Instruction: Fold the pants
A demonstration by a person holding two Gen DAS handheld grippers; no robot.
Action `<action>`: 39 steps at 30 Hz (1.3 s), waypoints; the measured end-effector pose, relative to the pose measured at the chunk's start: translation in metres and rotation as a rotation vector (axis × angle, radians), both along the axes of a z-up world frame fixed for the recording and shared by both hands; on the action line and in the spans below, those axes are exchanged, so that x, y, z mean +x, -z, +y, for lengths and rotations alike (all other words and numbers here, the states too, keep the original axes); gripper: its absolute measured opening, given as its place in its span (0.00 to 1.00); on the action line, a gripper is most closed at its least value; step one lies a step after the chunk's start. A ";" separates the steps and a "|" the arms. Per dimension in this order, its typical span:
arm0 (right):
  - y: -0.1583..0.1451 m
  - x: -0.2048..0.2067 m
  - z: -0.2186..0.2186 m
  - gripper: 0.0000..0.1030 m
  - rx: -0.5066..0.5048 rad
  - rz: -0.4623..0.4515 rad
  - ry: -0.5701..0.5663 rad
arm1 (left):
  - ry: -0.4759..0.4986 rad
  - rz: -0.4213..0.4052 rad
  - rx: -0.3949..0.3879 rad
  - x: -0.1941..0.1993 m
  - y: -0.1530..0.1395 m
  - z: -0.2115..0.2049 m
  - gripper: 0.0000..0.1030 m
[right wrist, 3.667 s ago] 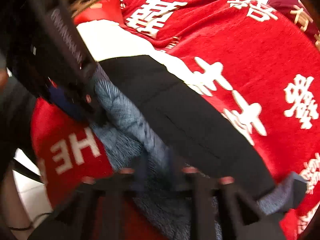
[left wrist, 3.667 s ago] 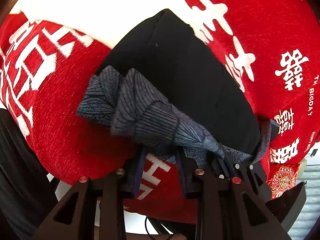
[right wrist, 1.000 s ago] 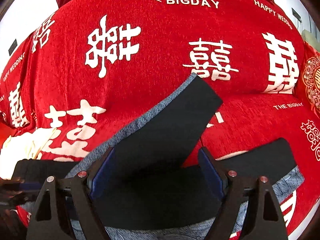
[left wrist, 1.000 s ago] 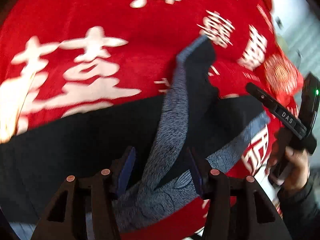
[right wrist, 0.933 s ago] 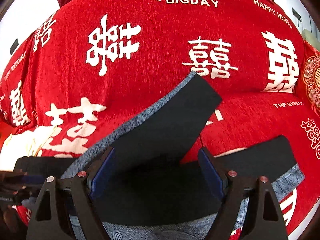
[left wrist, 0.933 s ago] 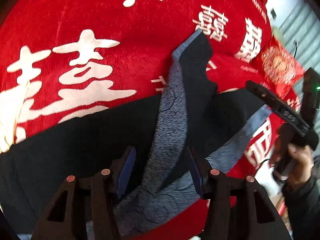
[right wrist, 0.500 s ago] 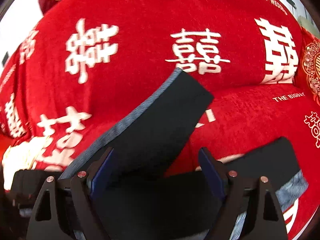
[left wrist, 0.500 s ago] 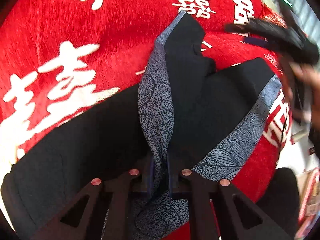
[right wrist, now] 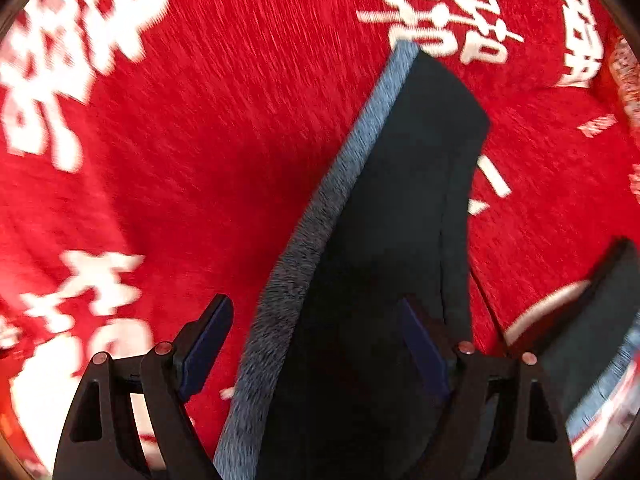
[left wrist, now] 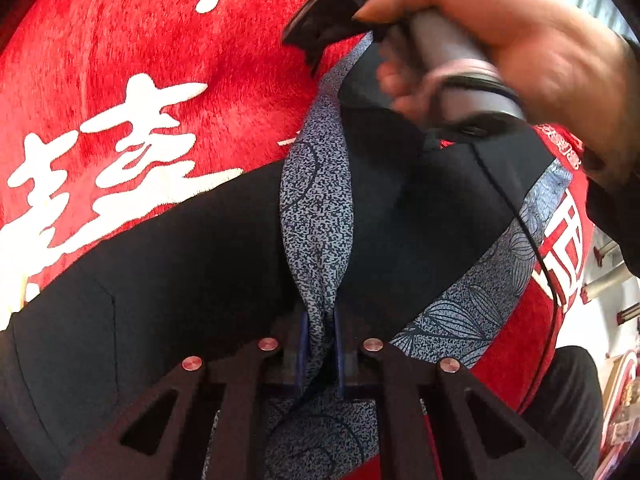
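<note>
Left wrist view: the left tool (left wrist: 319,354) is clamped tight on a bunched ridge of grey-patterned fabric, gathered where the pants (left wrist: 160,280) fork, apparently to anchor that point while one leg is brought over. The pants lie spread on a red cloth (left wrist: 120,100) printed with white characters, black side up, the patterned grey lining showing along the edges. One leg runs up and away from the pinch, the other off to the right. Above it, a person's hand (left wrist: 520,40) carries the other tool across the far leg. Right wrist view: the right tool (right wrist: 316,344), jaws wide and holding nothing, hangs over that leg, its grey edge between the fingers and one blue pad (right wrist: 204,344) beside it over red cloth; the picture is streaked with blur. Its aim seems to be the leg's far end, so the leg can be folded onto its twin
</note>
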State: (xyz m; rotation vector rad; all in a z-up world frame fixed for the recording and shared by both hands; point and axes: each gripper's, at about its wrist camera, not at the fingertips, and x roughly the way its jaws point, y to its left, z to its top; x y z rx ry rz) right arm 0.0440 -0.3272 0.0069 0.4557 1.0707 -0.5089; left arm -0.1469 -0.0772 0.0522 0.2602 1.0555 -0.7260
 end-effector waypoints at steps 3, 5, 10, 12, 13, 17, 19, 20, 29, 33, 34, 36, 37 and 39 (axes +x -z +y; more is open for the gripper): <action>0.020 0.022 0.005 0.83 -0.070 0.119 -0.015 | -0.001 0.015 -0.021 0.002 0.000 0.003 0.11; 0.026 0.017 -0.002 0.03 -0.008 0.088 -0.022 | 0.002 0.018 -0.029 0.003 -0.001 0.005 0.11; 0.000 -0.039 -0.018 0.05 0.021 -0.098 -0.042 | 0.016 0.010 -0.045 -0.002 -0.006 0.007 0.11; -0.015 -0.081 -0.031 0.05 0.042 -0.201 0.005 | 0.020 0.001 -0.056 -0.004 -0.009 0.008 0.11; -0.018 -0.097 -0.037 0.05 0.068 -0.239 0.023 | 0.026 -0.011 -0.053 -0.007 -0.011 0.007 0.11; -0.031 -0.192 -0.053 0.05 0.117 -0.471 0.150 | 0.072 -0.059 -0.041 -0.023 -0.018 0.008 0.12; -0.031 -0.232 -0.052 0.05 0.103 -0.545 0.191 | 0.091 -0.074 -0.042 -0.029 -0.021 0.009 0.12; -0.028 -0.250 -0.052 0.05 0.095 -0.570 0.211 | 0.102 -0.083 -0.038 -0.032 -0.021 0.009 0.12; 0.046 -0.304 -0.055 0.05 0.171 -0.602 0.293 | 0.187 -0.097 0.016 -0.045 -0.008 0.015 0.14; 0.054 -0.309 -0.072 0.17 0.312 -0.684 0.307 | 0.148 -0.072 0.020 -0.043 0.001 0.016 0.14; 0.055 -0.314 -0.080 0.32 0.343 -0.716 0.326 | 0.135 -0.065 0.010 -0.042 0.002 0.017 0.14; 0.058 -0.324 -0.098 0.59 0.387 -0.785 0.356 | 0.122 -0.051 0.000 -0.041 0.002 0.019 0.14; 0.060 -0.327 -0.106 0.73 0.409 -0.818 0.369 | 0.116 -0.045 -0.004 -0.040 0.002 0.019 0.14; 0.065 -0.330 -0.122 0.76 0.461 -0.882 0.378 | 0.109 -0.036 -0.006 -0.039 0.002 0.019 0.14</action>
